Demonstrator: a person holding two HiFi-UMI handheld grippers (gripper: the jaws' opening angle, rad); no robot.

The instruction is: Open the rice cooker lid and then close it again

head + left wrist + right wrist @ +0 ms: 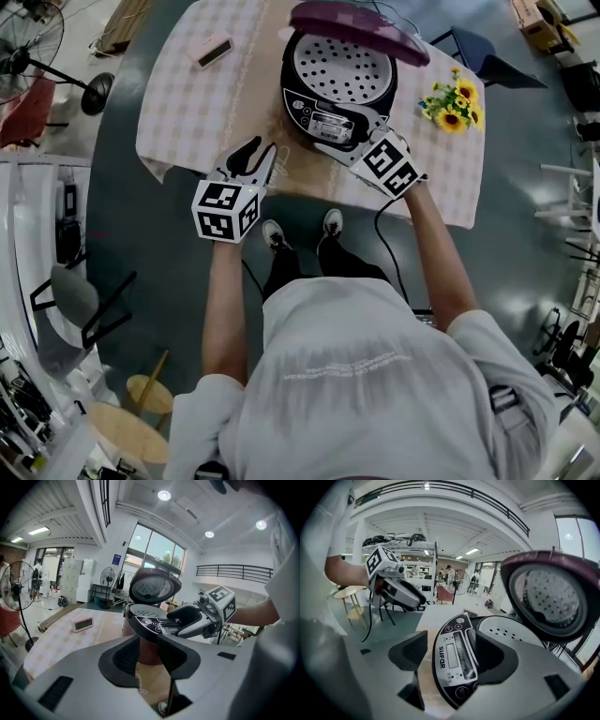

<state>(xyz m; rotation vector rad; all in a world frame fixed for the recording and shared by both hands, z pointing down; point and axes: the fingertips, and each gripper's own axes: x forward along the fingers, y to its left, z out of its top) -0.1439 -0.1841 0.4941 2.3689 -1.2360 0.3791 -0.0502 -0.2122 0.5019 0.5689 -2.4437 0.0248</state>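
The rice cooker (pixel 333 75) stands on the desk (pixel 187 103), its front panel between the spread jaws of the right hand-held gripper (pixel 364 136). Its raised lid (pixel 361 28) looks stiff and hinged; I would push its front rim. The left hand-held gripper (pixel 261 157) is spread and empty.

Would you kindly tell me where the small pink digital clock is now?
In the head view, the small pink digital clock lies on the checked tablecloth toward the far left, well left of the open black rice cooker.
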